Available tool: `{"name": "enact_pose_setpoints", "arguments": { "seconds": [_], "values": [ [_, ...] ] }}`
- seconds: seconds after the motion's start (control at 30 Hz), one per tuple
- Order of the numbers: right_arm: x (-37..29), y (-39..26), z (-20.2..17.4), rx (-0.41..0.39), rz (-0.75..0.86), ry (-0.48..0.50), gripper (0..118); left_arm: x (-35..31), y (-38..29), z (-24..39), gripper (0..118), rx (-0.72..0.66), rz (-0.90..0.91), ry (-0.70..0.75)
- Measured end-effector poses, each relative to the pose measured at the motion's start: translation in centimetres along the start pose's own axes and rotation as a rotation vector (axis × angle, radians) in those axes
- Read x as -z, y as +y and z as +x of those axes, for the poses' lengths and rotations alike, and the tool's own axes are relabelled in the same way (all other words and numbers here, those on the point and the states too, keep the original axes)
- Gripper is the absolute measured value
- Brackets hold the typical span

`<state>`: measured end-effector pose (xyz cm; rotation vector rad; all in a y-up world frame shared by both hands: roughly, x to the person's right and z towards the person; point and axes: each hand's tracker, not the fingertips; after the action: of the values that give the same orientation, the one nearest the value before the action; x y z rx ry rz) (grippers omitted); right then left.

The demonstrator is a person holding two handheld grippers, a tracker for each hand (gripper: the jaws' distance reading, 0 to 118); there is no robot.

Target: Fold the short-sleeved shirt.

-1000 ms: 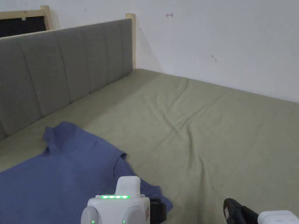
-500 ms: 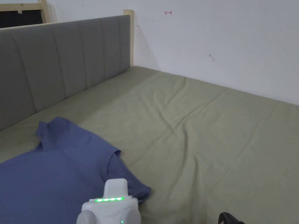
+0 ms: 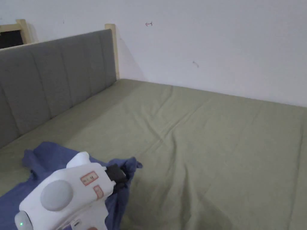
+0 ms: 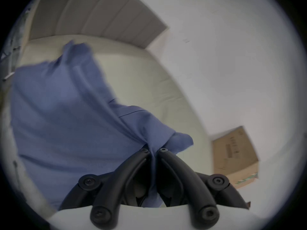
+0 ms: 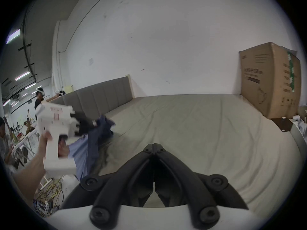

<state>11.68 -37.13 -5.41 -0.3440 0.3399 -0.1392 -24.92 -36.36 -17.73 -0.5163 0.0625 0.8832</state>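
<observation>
Shirt (image 3: 36,167), blue and short-sleeved, lies at the lower left of the head view on the olive bed (image 3: 210,143), whose grey headboard (image 3: 54,75) runs up the left edge. One edge of the cloth is bunched and raised off the sheet. Far right in the right gripper view a big cardboard box (image 5: 272,81) stands against the wall.

Left gripper (image 4: 153,150) has its jaws clamped together on a pinch of that blue fabric, near what looks like a sleeve hem. Right gripper (image 5: 153,144) sits low in the middle of its own view, jaws closed together on nothing, above bare sheet.

To do this step well, I'd say keep the pinch firm and carry the edge across smoothly, low enough that the body of the shirt stays flat, and bring the free gripper in to hold the opposite side.

From the left gripper view the pinch itself is plain, fabric fanning out from the tips. Seen from the right gripper view, the hand (image 5: 49,144) around the white handle comes into sight.
</observation>
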Motion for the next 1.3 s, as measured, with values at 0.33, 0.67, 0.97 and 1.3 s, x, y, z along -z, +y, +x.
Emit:
{"name": "enact_pose_setpoints", "arguments": {
  "seconds": [0.33, 0.67, 0.97, 1.3],
  "values": [
    [-9.6, 0.1, 7.3, 0.185, 0.122, -0.296, 0, 4.3, -4.3, 27.5, 3, 0.316, -0.156, -0.528],
    [-18.2, -1.3, 13.9, 0.292, 0.164, -0.641, 0, 6.7, -29.4, 34.5, 3, 0.651, -0.602, -0.667],
    [-22.5, -3.8, 16.2, 0.327, 0.082, -0.810, 0, 12.1, -51.5, 23.4, 3, 1.021, -1.007, -0.256],
    [-22.9, -4.1, 15.7, 0.400, 0.096, -0.779, 0, 15.9, -47.4, 22.9, 29, 0.444, -1.170, -0.252]
  ]
}}
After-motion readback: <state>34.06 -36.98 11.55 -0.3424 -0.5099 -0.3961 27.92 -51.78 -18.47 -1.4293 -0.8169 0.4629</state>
